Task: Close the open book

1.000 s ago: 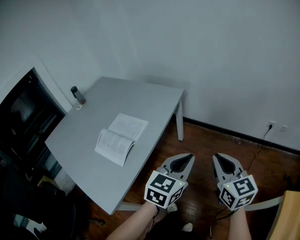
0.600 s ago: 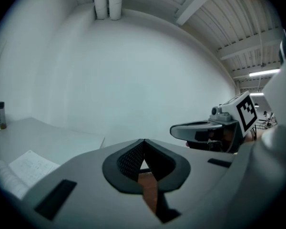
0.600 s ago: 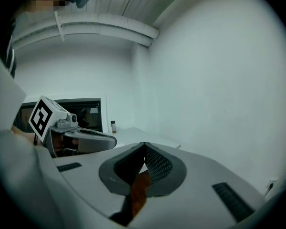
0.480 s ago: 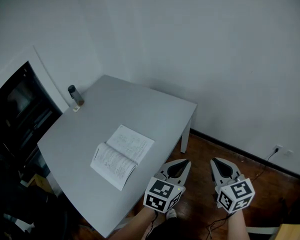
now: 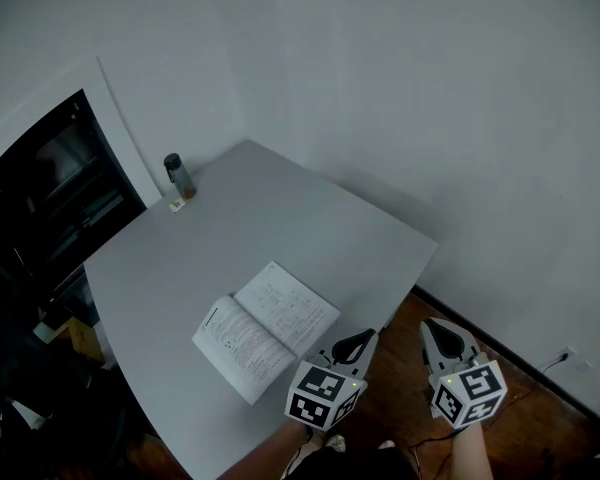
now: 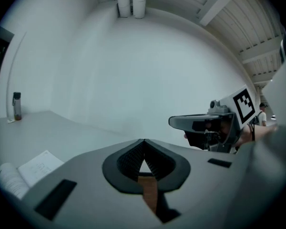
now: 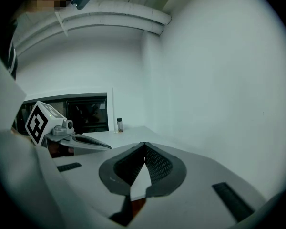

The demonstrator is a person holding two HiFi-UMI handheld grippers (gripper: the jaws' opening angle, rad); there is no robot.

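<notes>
An open book [image 5: 266, 330] lies flat on the grey table [image 5: 240, 228], near its front right edge, white printed pages up. My left gripper [image 5: 366, 337] hovers just off that edge, right of the book, shut and empty. To its right, over the wooden floor, my right gripper [image 5: 431, 326] is also shut and empty. In the left gripper view the jaws [image 6: 144, 141] meet at a point, the book [image 6: 25, 171] shows at lower left, and the right gripper [image 6: 172, 122] is at the right. The right gripper view shows closed jaws [image 7: 144, 143] and the left gripper [image 7: 108, 147] beside them.
A small dark bottle [image 5: 180, 177] stands at the table's far left edge, also visible as a bottle [image 6: 16, 106] in the left gripper view. A black cabinet [image 5: 50, 208] stands left of the table. White walls close the corner behind; wooden floor [image 5: 540, 418] lies at the right.
Both grippers have come closer to the table. The book now lies nearer the left gripper. Both jaws stayed shut.
</notes>
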